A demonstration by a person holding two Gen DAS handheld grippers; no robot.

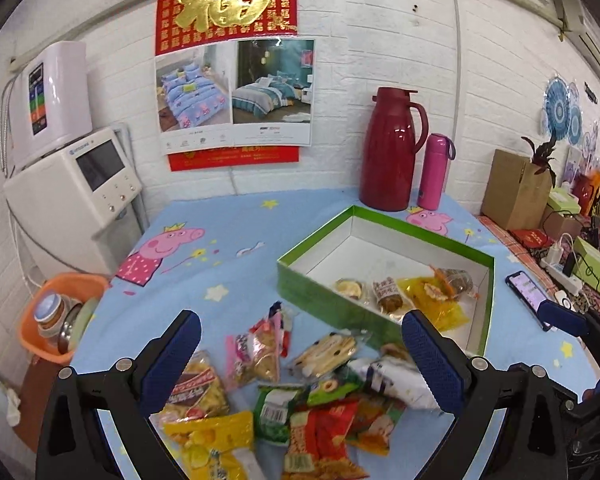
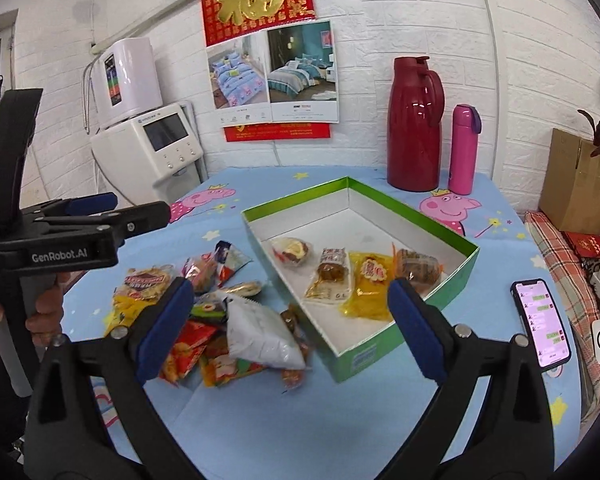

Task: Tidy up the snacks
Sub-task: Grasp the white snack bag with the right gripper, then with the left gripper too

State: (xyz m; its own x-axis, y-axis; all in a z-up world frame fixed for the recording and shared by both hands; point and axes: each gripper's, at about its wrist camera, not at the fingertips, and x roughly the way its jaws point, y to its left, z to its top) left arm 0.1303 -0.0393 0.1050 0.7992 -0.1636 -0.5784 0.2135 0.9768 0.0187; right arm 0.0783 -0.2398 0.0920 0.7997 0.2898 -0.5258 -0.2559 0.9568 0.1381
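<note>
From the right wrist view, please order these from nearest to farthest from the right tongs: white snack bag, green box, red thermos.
1. White snack bag, between the right tongs, on the left side.
2. Green box, just ahead, to the right.
3. Red thermos, far back by the wall.

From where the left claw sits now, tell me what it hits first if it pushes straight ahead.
Most likely the pile of snack packets on the table: the open left claw points down at it, with nothing in between. The green box lies beyond. Depth is uncertain.
</note>
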